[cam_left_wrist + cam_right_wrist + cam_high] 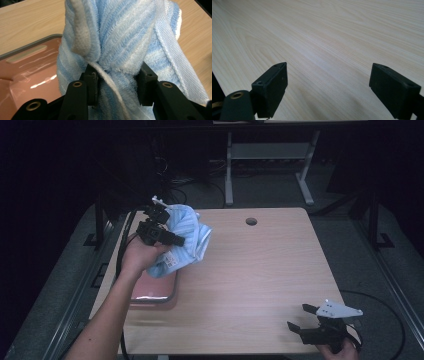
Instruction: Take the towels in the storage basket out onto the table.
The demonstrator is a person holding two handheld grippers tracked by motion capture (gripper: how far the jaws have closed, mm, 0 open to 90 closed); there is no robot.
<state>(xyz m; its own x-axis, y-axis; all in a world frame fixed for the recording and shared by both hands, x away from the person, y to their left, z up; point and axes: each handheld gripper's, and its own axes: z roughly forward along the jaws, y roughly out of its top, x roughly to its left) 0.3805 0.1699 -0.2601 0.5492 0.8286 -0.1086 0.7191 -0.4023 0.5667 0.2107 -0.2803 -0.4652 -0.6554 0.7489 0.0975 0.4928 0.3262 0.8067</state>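
Note:
A light blue striped towel [186, 237] hangs bunched in the air over the table's left side, above a pink tray [156, 290]. My left gripper [167, 227] is shut on the towel; in the left gripper view its black pads [91, 83] pinch a gathered fold of the towel [122, 47], with the pink tray [27, 70] below at the left. My right gripper [302, 317] rests near the table's front right corner, held by a hand. In the right gripper view my right gripper [328, 85] stands open over bare wood, nothing between its fingers.
The light wooden table [260, 270] has a round cable hole [251, 221] near its far edge. Beyond the table stands a white desk frame [270, 165] on a dark floor. Black cables trail off both grippers along the table's left and right sides.

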